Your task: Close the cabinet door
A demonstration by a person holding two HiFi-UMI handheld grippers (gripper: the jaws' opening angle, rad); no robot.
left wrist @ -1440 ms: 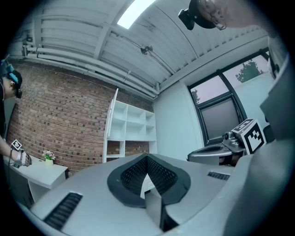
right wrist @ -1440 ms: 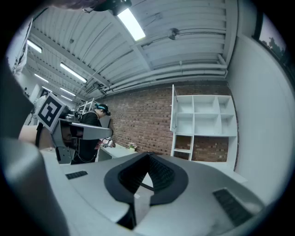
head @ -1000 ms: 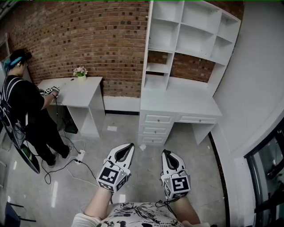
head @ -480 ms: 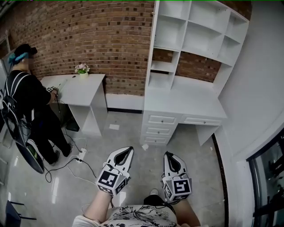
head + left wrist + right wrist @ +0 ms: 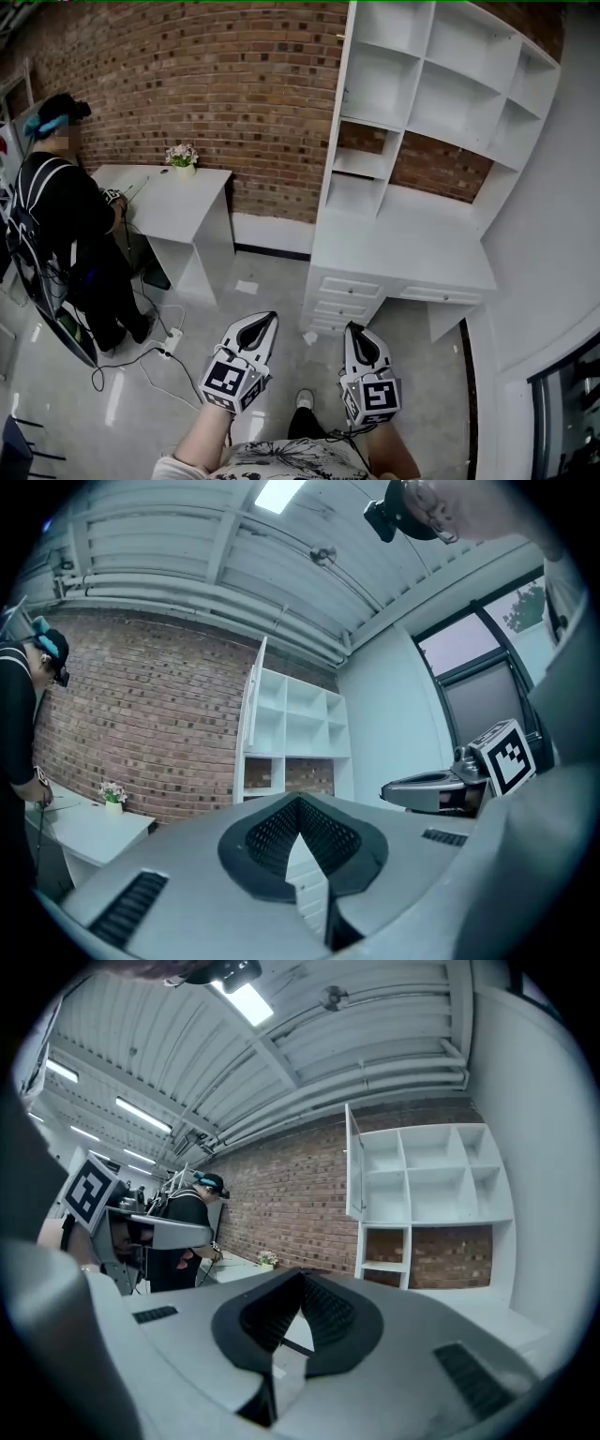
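Observation:
The white shelf cabinet [image 5: 441,94] stands on a white desk against the brick wall, some way ahead of both grippers. Its door [image 5: 343,70] hangs open at the left side and shows edge-on in the head view. That same door [image 5: 251,710] is a thin white panel in the left gripper view, and the door [image 5: 354,1171] also shows in the right gripper view. My left gripper [image 5: 267,320] is shut with nothing in it. My right gripper [image 5: 354,329] beside it is shut and empty too. Both point level toward the cabinet, over the floor.
A drawer unit [image 5: 345,302] sits under the white desk [image 5: 412,248]. A second white desk [image 5: 173,187] with a flower pot [image 5: 182,156] stands at the left. A person in black [image 5: 61,225] stands by it. Cables and a power strip [image 5: 171,341] lie on the floor.
Both grippers have travelled forward toward the cabinet together. The shelf unit looks larger and sits further right in the head view. A foot now shows between the arms.

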